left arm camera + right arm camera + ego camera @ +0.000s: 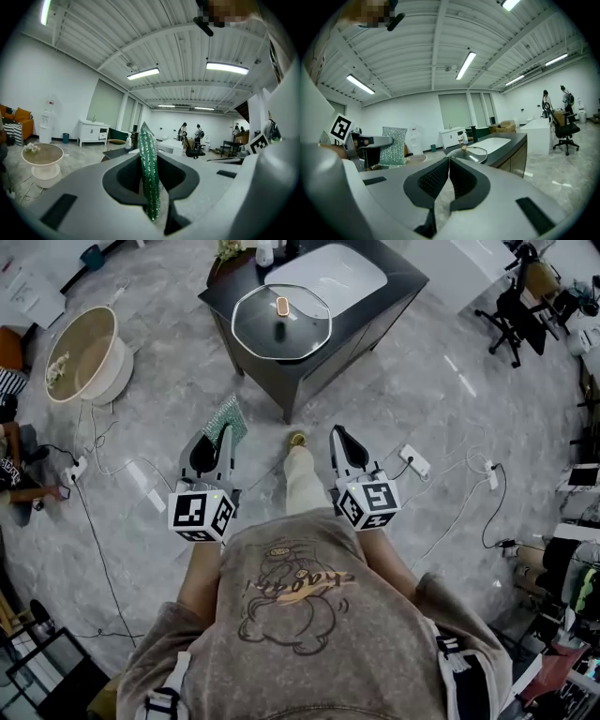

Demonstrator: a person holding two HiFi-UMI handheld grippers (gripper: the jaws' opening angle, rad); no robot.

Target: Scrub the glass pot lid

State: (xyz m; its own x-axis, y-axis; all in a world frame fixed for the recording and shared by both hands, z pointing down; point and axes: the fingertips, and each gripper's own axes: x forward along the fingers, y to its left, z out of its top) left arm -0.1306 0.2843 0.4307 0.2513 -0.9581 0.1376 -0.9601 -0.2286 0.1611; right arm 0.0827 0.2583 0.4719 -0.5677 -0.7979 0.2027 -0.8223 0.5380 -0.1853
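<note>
Ahead, glass pot lid (pixel 281 326) lies on dark counter (pixel 401 285); grey stone floor (pixel 422 409).

Round white table (pixel 94 343) and black office chair (pixel 511 310) stand well apart.

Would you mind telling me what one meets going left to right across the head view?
Round side table, left gripper with green scrub pad, glass pot lid, right gripper, black office chair.
</note>
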